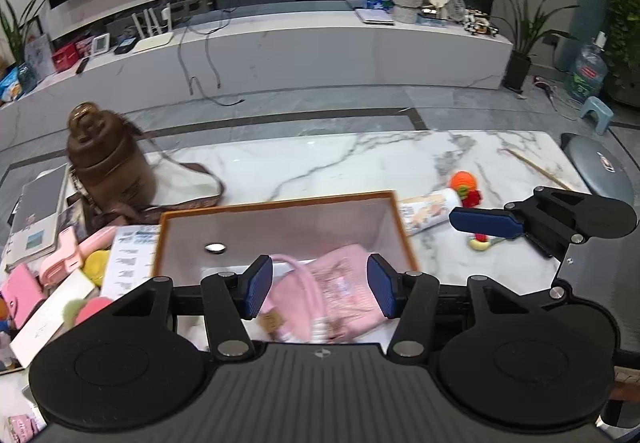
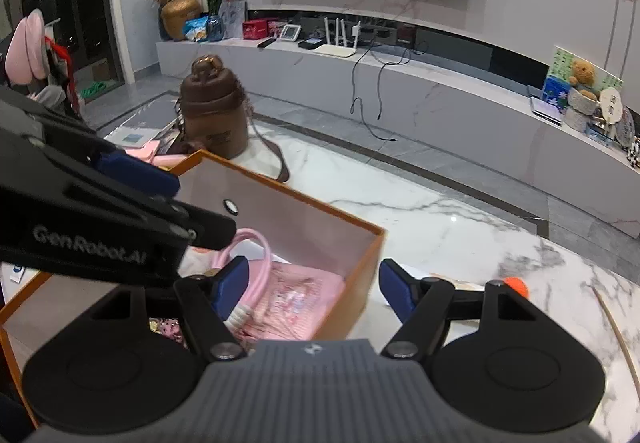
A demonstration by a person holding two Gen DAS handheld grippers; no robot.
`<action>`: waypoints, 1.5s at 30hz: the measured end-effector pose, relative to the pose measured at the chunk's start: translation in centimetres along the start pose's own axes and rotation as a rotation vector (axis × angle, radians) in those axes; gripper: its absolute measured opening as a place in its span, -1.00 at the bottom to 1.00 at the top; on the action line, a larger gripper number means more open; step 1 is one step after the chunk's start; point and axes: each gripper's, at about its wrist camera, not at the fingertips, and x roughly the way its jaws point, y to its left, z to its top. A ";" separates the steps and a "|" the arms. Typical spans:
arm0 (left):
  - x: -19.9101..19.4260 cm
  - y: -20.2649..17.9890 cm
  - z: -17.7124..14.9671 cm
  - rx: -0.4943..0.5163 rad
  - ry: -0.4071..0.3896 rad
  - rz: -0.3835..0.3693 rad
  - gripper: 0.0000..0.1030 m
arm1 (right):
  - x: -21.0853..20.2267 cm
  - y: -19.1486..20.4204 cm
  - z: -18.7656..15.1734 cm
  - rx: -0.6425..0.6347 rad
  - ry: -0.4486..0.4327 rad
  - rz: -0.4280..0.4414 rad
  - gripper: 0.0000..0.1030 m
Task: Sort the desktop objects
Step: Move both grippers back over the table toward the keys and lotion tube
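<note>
— Nearest to me, both grippers hang above the box [image 1: 276, 209]. Left gripper [image 1: 318, 289] has its jaws apart with nothing pinched; the pink pouch [image 1: 340, 295] lies loose on the box floor beneath them. Right gripper [image 2: 312, 289] is likewise spread and empty, straddling the box's near right corner.

— So what could go wrong?

— Going left to right from the box: left of it sits a crowded heap, books [image 1: 36, 219], a pink clip [image 1: 72, 255], with the brown bottle [image 1: 108, 163] standing behind. Its strap [image 1: 192, 183] trails up to the box's far left corner. If I reach into that heap carelessly, I'd guess a finger snags the strap and tips the bottle.

— And the box itself?

— It looks light, probably cardboard. A finger of my right gripper hangs inside the wall, so a sideways pull could drag or tilt it.

— Right of it?

— A printed tube [image 1: 430, 211] and an orange toy [image 1: 464, 185] lie just beside the box; the tube would likely roll if nudged. My grippers are also close enough to collide.
</note>
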 end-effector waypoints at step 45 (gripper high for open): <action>18.2 -17.6 5.4 0.885 0.309 -0.142 0.26 | -0.3 -22.6 -9.9 0.239 0.164 -0.201 0.43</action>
